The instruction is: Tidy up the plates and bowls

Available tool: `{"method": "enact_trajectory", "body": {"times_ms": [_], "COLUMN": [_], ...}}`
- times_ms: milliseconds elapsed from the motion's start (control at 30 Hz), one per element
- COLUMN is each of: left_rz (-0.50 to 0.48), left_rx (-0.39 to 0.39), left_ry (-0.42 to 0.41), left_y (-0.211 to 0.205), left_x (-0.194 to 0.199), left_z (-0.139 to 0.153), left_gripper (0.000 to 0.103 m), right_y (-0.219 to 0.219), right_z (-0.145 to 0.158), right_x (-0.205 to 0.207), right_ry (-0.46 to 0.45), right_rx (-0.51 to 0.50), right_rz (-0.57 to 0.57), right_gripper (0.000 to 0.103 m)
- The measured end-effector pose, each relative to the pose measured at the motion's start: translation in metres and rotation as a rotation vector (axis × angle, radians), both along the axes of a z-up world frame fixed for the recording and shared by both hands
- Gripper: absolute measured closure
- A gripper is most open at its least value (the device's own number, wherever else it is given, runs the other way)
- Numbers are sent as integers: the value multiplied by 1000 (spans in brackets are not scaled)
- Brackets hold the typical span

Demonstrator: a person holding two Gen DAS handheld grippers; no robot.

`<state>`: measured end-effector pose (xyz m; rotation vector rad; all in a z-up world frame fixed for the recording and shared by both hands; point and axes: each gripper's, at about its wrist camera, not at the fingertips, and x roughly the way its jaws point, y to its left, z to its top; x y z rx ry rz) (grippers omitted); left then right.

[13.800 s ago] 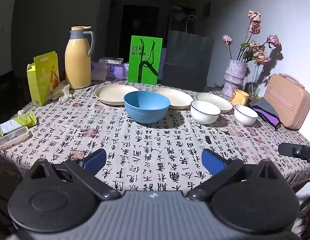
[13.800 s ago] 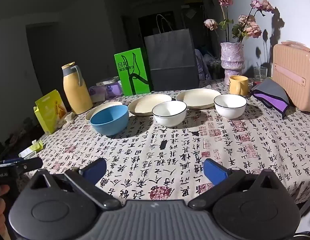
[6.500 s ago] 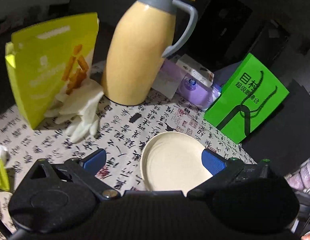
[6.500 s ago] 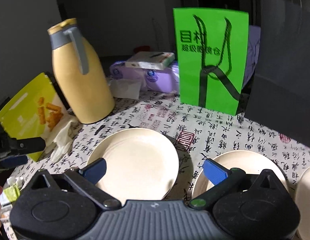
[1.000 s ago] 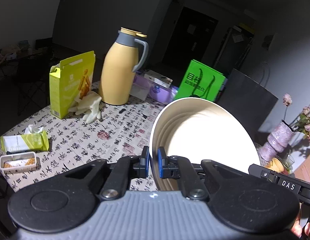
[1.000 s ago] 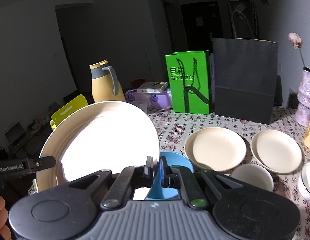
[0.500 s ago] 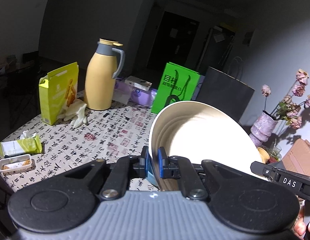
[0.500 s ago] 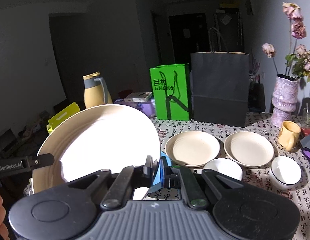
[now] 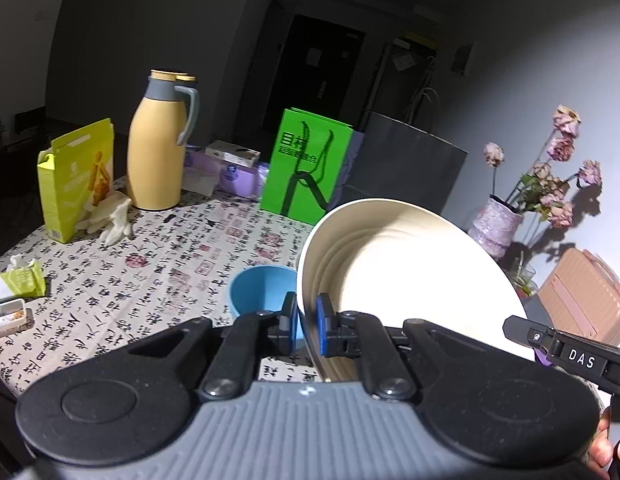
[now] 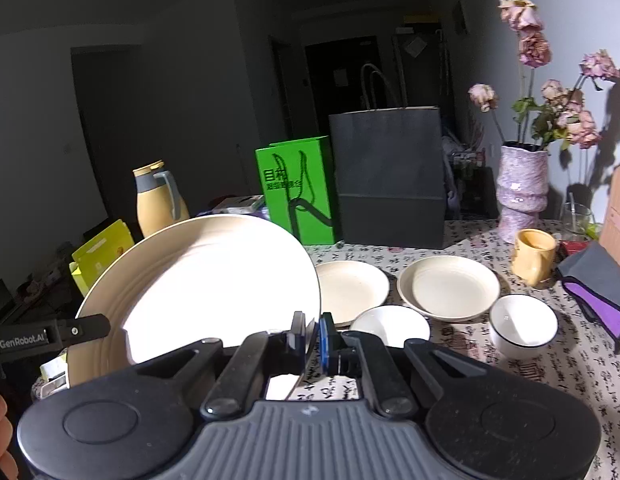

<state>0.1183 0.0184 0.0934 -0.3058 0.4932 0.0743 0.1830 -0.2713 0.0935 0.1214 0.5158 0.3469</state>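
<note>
Two plates (image 10: 352, 291) side by side, two bowls (image 10: 390, 322) before them

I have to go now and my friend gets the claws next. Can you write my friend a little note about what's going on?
Left claw: shut on the rim of the big cream plate, held up off the table.
Right claw: shut on the opposite rim of that plate.
On the table: blue bowl, two cream plates, two white bowls.
Done: one plate picked up.
Left: set it on another plate, stack the rest, nest the bowls.
</note>
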Motion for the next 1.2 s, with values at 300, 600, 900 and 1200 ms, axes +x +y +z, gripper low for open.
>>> {"method": "enact_trajectory", "body": {"times_ms": [300, 600, 900, 1200], "left_rz": [-41, -71, -96, -133], "left_rx": [-1, -8, -2, 13], "left_ry": [4, 29, 65, 137], "left_y": [-17, -23, -32, -46], "left_x": [-1, 0, 5, 21], "left_z": [-5, -24, -53, -90], "left_gripper": [94, 94, 94, 93], "right_y": [-25, -36, -47, -64], "right_z": [-11, -34, -61, -100], "right_x": [-10, -18, -21, -10], "right_ry": [-8, 0, 22, 74], "right_rx": [29, 54, 73, 118], "right_rz": [-26, -51, -69, -101], "right_gripper": [96, 96, 96, 96]}}
